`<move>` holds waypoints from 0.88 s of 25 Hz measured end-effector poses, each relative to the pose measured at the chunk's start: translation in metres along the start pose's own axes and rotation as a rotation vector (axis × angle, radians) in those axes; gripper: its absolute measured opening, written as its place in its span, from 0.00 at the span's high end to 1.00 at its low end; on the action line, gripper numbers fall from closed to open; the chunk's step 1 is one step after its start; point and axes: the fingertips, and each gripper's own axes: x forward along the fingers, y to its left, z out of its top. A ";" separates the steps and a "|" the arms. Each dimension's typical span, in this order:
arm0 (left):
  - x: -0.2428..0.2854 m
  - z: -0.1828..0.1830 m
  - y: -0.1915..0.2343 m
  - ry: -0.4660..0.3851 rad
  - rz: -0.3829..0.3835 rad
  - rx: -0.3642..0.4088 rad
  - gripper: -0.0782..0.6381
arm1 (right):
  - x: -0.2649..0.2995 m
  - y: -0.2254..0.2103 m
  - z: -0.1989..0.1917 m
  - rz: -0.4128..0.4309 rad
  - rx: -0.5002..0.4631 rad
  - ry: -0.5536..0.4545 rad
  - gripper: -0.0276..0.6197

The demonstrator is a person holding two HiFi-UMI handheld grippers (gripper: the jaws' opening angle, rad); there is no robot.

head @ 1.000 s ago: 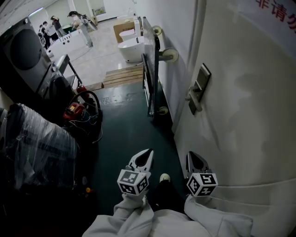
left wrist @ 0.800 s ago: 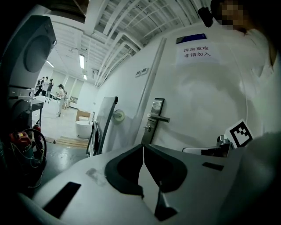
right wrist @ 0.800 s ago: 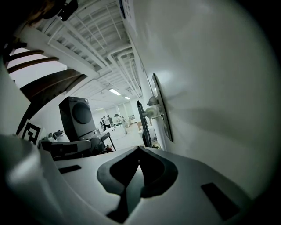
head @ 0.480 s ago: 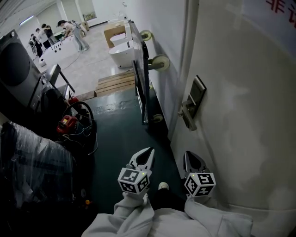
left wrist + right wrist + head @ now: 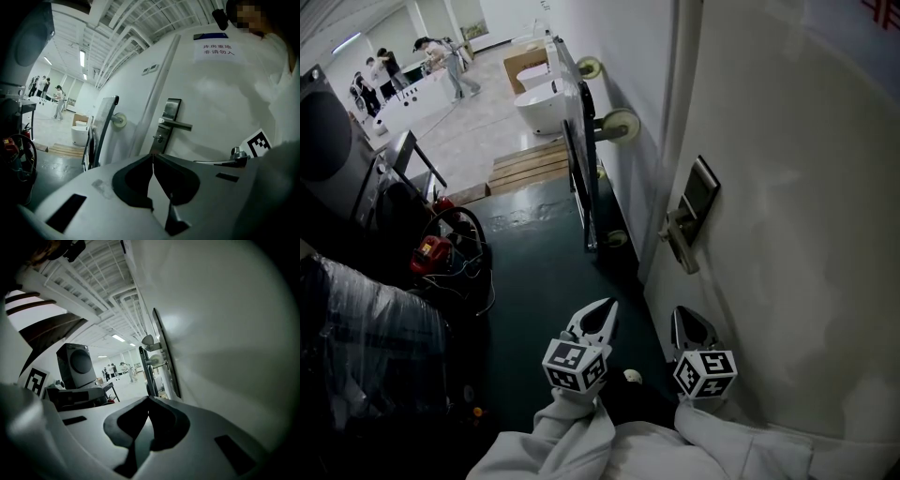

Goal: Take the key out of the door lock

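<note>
Floor (image 5: 546,272): dark green, turning to pale tiles toward 11 o'clock.
Pallet (image 5: 528,166): bare wood, at 12 o'clock, on the edge of the green floor.
Toilet (image 5: 540,105): white, just beyond the pallet.
Trolley (image 5: 579,178): tipped on its side along the wall, wheels (image 5: 619,125) in the air.
Red tool (image 5: 428,255): at 10 o'clock, among black cables (image 5: 469,234).
Plastic-wrapped bundle (image 5: 380,323): at 9 o'clock.
Washing machine (image 5: 323,141): dark, far left.
People (image 5: 441,58): far off, at 11 o'clock.
</note>
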 end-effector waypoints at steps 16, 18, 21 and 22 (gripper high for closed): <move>0.049 0.023 0.008 0.049 -0.159 0.027 0.86 | 0.017 -0.013 0.014 -0.142 0.042 -0.024 0.88; 0.058 0.020 0.010 0.059 -0.186 0.033 0.86 | 0.021 -0.016 0.013 -0.160 0.044 -0.032 0.88; 0.069 0.017 0.012 0.074 -0.221 0.037 0.86 | 0.027 -0.020 0.010 -0.188 0.046 -0.036 0.88; 0.071 0.017 0.013 0.077 -0.231 0.037 0.86 | 0.028 -0.020 0.011 -0.195 0.046 -0.036 0.88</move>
